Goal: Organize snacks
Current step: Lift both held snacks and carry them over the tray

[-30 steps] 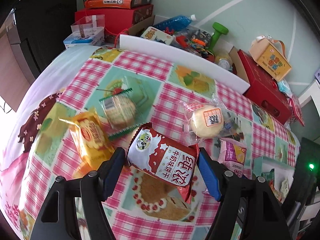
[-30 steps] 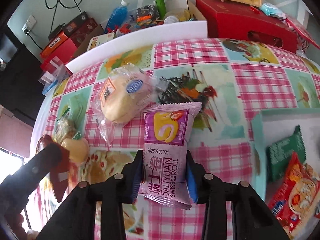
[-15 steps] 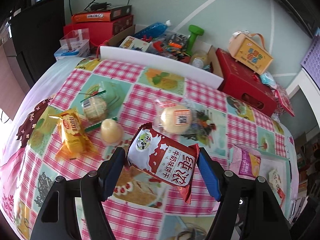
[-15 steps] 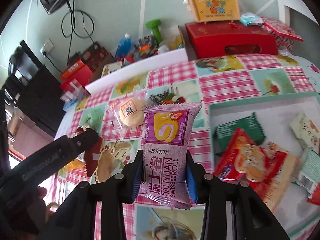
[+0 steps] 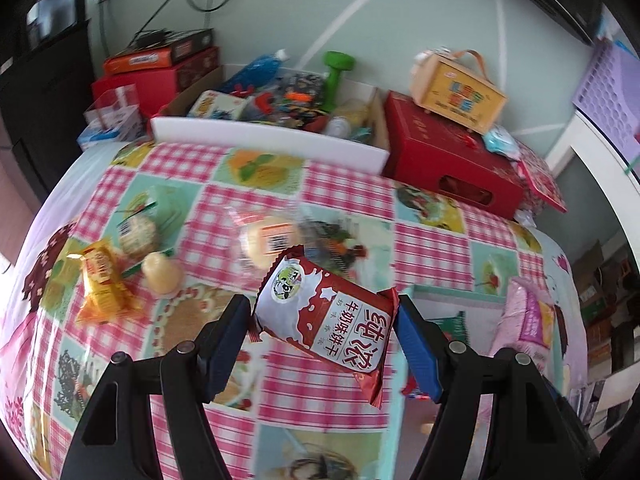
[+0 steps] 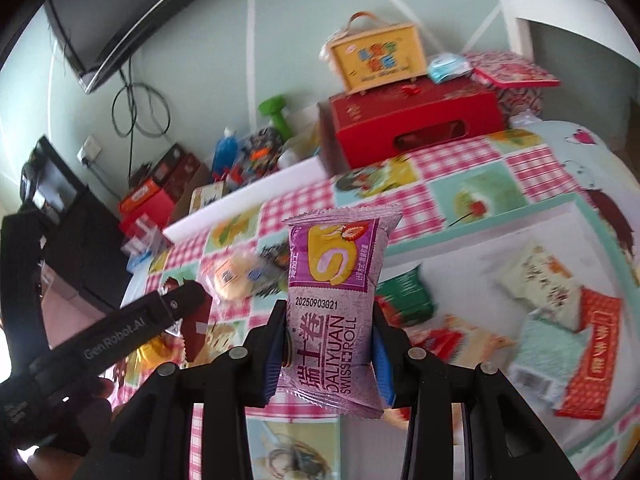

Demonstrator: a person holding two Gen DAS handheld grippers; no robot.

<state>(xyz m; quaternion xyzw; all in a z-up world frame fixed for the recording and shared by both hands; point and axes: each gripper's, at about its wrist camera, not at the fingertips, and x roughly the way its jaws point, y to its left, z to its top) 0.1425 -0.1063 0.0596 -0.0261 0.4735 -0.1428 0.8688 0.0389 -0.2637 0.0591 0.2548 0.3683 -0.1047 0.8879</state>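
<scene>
My left gripper [image 5: 322,334] is shut on a red and white milk biscuit packet [image 5: 326,314], held above the checked tablecloth. My right gripper [image 6: 330,350] is shut on a purple Swiss roll packet [image 6: 338,296], held over the near left part of a teal-rimmed white tray [image 6: 476,232] with several snack packets in it. The left gripper's body [image 6: 108,336] shows at the left of the right wrist view. On the cloth lie a wrapped round bun [image 5: 270,240], a yellow packet [image 5: 102,276], a small pale jelly cup [image 5: 160,272] and a wrapped round cake [image 5: 138,232].
A white board [image 5: 272,142] fronts an open box of clutter at the table's back. A red box [image 5: 448,160] with a yellow carry box [image 5: 460,94] on top stands at the back right. The tray corner [image 5: 440,296] shows right of the left gripper.
Both grippers have risen and moved right with their packets. The right one has come over the tray; the left one is near the tray's left edge.
</scene>
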